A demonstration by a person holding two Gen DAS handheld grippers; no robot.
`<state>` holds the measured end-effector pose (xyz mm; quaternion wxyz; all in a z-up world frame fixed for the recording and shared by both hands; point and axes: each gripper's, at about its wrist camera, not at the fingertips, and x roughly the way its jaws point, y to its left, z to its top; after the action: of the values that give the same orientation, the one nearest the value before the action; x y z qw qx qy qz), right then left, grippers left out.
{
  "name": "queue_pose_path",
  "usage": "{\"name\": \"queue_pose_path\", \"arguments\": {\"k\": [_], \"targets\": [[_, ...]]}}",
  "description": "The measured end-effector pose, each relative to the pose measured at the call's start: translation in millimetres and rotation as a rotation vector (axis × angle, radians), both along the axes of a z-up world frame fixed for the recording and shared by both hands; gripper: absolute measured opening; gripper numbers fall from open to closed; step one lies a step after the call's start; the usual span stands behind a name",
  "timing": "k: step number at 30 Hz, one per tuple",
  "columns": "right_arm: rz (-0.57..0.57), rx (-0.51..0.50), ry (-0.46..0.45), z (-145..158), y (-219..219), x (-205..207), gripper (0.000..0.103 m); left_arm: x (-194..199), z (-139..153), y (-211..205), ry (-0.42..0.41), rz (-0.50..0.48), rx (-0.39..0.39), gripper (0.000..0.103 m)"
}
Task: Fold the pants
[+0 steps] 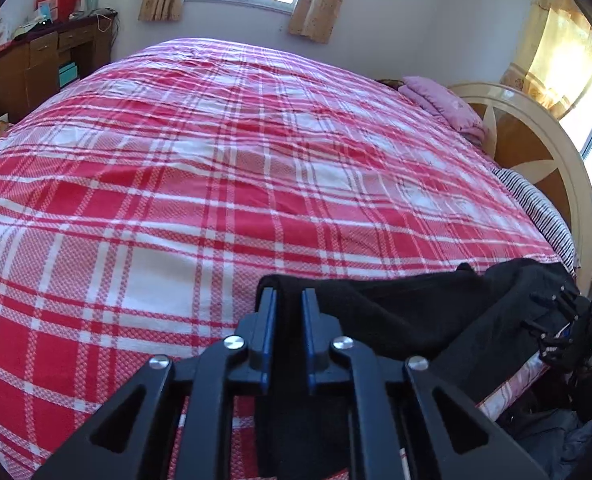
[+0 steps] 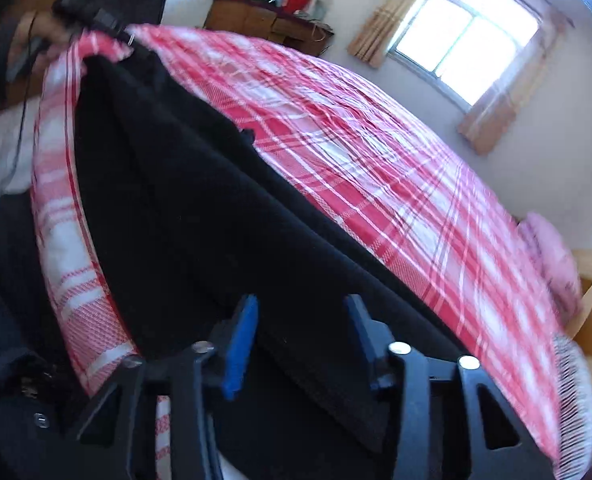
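The left gripper [image 1: 287, 300] pinches the pants [image 1: 396, 312] near the bed [image 1: 215, 160] edge, while the right gripper [image 2: 300, 320] (blurred) is spread, so the cloth may slip off.

I see the black pants [image 1: 408, 312] stretched long along the near edge of the bed [image 1: 215, 168], plain dark fabric, lying mostly flat with one end bunched and lifted between my left tool's [image 1: 287, 300] pads.
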<state>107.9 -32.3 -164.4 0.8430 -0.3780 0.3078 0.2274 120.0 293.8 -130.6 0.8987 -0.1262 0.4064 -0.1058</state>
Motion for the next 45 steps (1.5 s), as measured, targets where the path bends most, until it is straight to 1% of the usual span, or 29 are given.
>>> {"name": "queue_pose_path", "arguments": {"k": [1,3,5,6,8,11,15,18,20,23,24,26,28,30,32,33,34,36,37,38,40,41,42,43,44,45], "targets": [[0.000,-0.007,0.000,-2.9,1.2,1.4,0.043,1.4,0.6,0.2,-0.002,-0.001,-0.008,0.013],[0.012,0.011,0.017,-3.6,0.2,3.1,0.043,7.1,-1.3,-0.2,0.003,0.001,-0.022,0.013],[0.020,0.015,0.019,-3.6,0.9,3.4,0.043,12.5,-5.9,0.9,0.023,0.011,-0.036,0.013],[0.023,0.011,0.012,-3.1,1.0,1.9,0.043,12.9,-6.4,1.8,0.027,0.014,-0.043,0.013],[0.026,0.012,0.011,-2.9,0.5,-0.4,0.043,8.8,-5.6,5.9,0.018,0.009,-0.087,0.013],[0.024,0.009,0.007,-6.3,1.0,0.2,0.043,4.4,-9.1,8.9,0.038,0.020,-0.102,0.015],[0.018,0.009,-0.012,-7.2,5.2,2.8,0.043,0.5,-15.2,4.4,0.047,0.026,-0.067,0.015],[0.011,-0.003,-0.028,-8.5,9.3,4.8,0.043,-1.4,-15.4,-2.9,0.029,0.017,-0.045,0.015],[0.007,-0.012,-0.040,-9.3,11.0,5.7,0.043,-0.3,-14.7,-6.3,0.025,0.008,-0.047,0.015],[-0.018,0.010,-0.029,-7.3,11.2,11.0,0.042,2.8,-13.0,-7.7,0.026,0.008,-0.033,0.015],[-0.027,0.021,-0.020,-6.2,10.5,13.0,0.038,4.4,-12.8,-6.2,0.028,0.014,-0.037,0.011],[-0.048,0.034,0.001,-5.3,10.1,17.9,0.000,7.2,-10.9,0.0,0.020,0.029,-0.072,0.010],[-0.063,0.045,0.020,-3.6,9.9,19.7,0.000,10.3,-6.6,8.0,0.007,0.041,-0.125,0.009],[-0.058,0.048,0.024,-0.5,9.6,16.2,0.000,12.3,-1.4,13.7,-0.010,0.053,-0.157,0.009],[-0.056,0.048,0.015,2.2,8.0,12.8,0.000,14.3,2.1,17.0,-0.024,0.063,-0.168,0.009],[-0.047,0.059,0.028,3.5,6.7,11.9,0.000,15.4,2.4,17.7,-0.024,0.063,-0.170,0.009],[-0.033,0.068,0.049,2.9,6.1,10.5,0.000,16.3,2.1,17.9,-0.024,0.064,-0.168,0.009],[-0.018,0.038,0.040,-1.9,8.1,7.4,0.002,18.0,-1.6,15.5,-0.012,0.060,-0.147,0.009],[-0.002,0.008,0.027,-6.8,11.3,4.0,0.008,17.8,-3.5,14.4,-0.004,0.060,-0.140,0.009],[0.008,-0.012,0.019,-10.1,13.4,1.4,0.018,16.5,-4.4,14.1,-0.002,0.058,-0.138,0.009],[0.010,-0.031,-0.011,-12.9,16.5,-1.2,0.018,11.4,-2.8,9.7,-0.012,0.048,-0.116,0.009],[0.006,-0.026,-0.003,-11.9,16.0,0.4,0.018,9.0,-1.4,7.4,-0.014,0.048,-0.097,0.009],[0.004,-0.016,0.010,-11.0,15.4,2.6,0.018,6.2,-0.1,4.4,-0.013,0.050,-0.072,0.013],[0.006,-0.014,0.017,-10.4,15.7,4.0,0.018,5.5,-0.2,3.2,-0.008,0.048,-0.064,0.016],[0.010,-0.019,0.017,-10.1,15.8,4.3,0.018,3.9,-1.3,0.6,0.005,0.043,-0.055,0.027],[0.015,-0.028,0.016,-10.1,16.4,4.3,0.019,3.1,-1.7,0.0,0.007,0.043,-0.052,0.041]]}}
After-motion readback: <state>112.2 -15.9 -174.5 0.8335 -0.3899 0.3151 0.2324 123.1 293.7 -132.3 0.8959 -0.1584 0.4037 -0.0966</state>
